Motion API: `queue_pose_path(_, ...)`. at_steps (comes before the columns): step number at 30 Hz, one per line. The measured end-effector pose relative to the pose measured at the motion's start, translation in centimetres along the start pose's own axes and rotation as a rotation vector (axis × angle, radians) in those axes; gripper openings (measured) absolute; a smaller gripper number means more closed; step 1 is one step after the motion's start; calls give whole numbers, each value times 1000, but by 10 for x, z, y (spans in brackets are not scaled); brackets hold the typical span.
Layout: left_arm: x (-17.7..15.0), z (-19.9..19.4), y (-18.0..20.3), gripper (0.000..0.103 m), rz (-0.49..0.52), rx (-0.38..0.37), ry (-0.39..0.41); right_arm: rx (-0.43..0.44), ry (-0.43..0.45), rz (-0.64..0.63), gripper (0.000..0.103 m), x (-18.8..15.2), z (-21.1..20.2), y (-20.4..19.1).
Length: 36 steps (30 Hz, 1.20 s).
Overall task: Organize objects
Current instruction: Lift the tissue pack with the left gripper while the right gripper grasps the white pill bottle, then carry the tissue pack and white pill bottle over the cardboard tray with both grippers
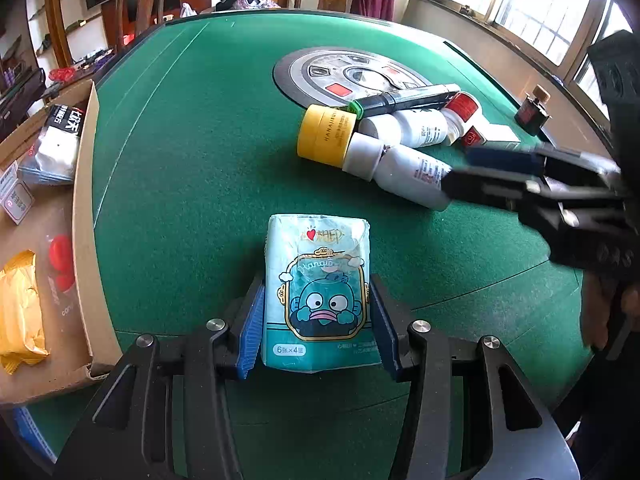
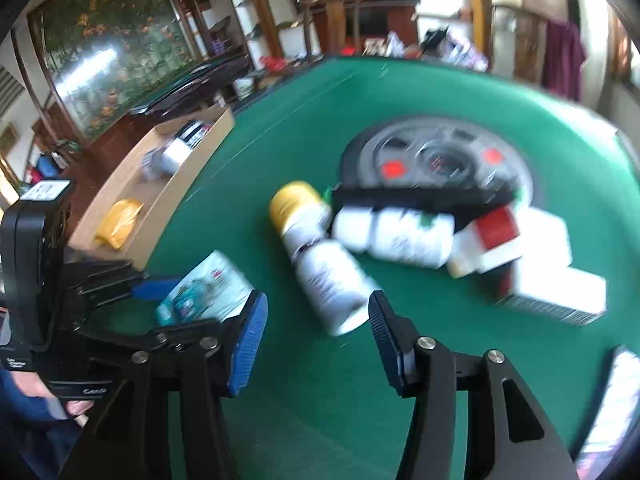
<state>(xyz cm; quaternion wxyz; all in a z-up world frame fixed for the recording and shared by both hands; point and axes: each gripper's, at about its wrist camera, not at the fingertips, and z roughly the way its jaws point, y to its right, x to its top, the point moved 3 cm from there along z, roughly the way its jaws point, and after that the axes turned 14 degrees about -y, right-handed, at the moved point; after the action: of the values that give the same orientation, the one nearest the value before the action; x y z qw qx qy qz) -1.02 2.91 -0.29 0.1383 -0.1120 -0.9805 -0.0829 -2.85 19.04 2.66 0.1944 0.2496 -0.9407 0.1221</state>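
teal plastic is what your left gripper point(image 1: 318, 316) has: its blue-padded fingers point(image 1: 253, 330) are clenched on the sides of a small teal tissue pack with a cartoon fish face point(image 1: 318, 292), which stands just over the green felt worktop point(image 1: 192, 168). your right gripper point(image 2: 316, 336) has its fingers parted with nothing between the pads; its view is blurred. just beyond its tips lies a white plastic bottle with a white cap point(image 2: 332, 284), on its side and untouched. behind that bottle, touching it, sits a yellow round jar point(image 1: 326, 136), with a second white bottle point(image 1: 404, 128), a red-capped white bottle point(image 1: 460, 114), a long black marker-like stick with a green end point(image 1: 404, 100) and a white carton with red print point(image 1: 490, 134) bunched together. past them lies a grey round panel point(image 1: 352, 74) set in the felt. along your left edge lies a flat cardboard tray point(image 1: 86, 216) holding a yellow packet point(image 1: 18, 312) and other packs.
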Motion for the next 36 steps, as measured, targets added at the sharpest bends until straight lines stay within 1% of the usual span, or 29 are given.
queue_pose_path(1, 0, 0, 0, 48, 0, 2, 1, -17, 7, -1, 58, 3, 2, 3)
queue_pose_path(4, 0, 0, 2, 48, 3, 8, 3, 40, -2, -1, 58, 11, 16, 5)
queue_pose_path(6, -1, 0, 1, 48, 3, 5, 4, 86, -29, 3, 58, 12, 29, 2)
queue_pose_path(7, -1, 0, 1, 48, 5, 5, 4, 92, -37, 4, 58, 11, 34, 0)
queue_pose_path(8, -1, 0, 1, 48, 5, 5, 6, 85, -40, 11, 56, 10, 39, -1)
queue_pose_path(9, -2, 0, 1, 48, 5, 4, 9, 74, -46, 19, 50, 9, 42, -2)
queue_pose_path(11, -2, 0, 1, 47, 6, 5, 17, 56, -34, 20, 35, 7, 43, -5)
queue_pose_path(12, -3, 0, 0, 47, 2, 2, 24, 58, -35, 22, 33, 6, 43, -8)
queue_pose_path(14, -4, -1, -3, 44, -6, -9, 31, 26, -28, 31, 33, 2, 41, -13)
queue_pose_path(17, -3, -4, -7, 40, -20, -29, 39, 66, -13, 64, 33, -5, 37, -18)
queue_pose_path(24, -2, -16, -9, 39, -33, -44, 71, 122, 48, 104, 33, -12, 23, -25)
queue_pose_path(33, -5, -31, -12, 39, -39, -48, 109, 164, 68, 129, 33, -16, 18, -33)
queue_pose_path(36, -6, -39, -16, 39, -47, -54, 126, 193, 76, 137, 33, -17, 16, -37)
